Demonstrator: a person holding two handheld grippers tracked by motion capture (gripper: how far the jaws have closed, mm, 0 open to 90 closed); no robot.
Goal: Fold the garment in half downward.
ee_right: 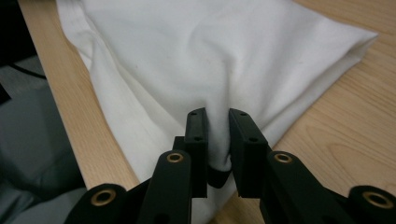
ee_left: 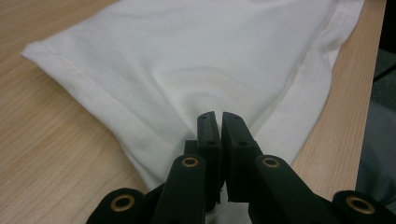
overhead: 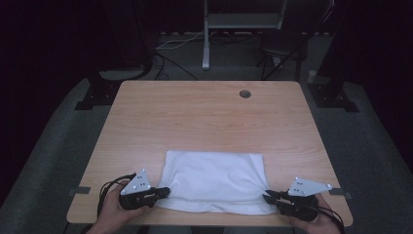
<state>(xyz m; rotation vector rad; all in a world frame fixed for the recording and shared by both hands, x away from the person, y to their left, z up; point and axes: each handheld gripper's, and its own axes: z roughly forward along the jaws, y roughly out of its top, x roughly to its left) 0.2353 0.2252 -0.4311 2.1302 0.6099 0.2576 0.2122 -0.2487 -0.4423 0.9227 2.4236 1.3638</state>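
Note:
A folded white cloth lies flat on the wooden table, near its front edge. My left gripper is shut on the cloth's near left corner; in the left gripper view the jaws pinch the white cloth where it puckers. My right gripper is shut on the near right corner. The right gripper view has a thicker bunch of the white cloth squeezed between the jaws. A hand holds each gripper at the bottom of the high view.
The far half of the table is bare wood with a round cable hole near the back edge. Beyond the table stand a white frame leg, cables and dark stands on grey floor. The table's front edge lies just below the cloth.

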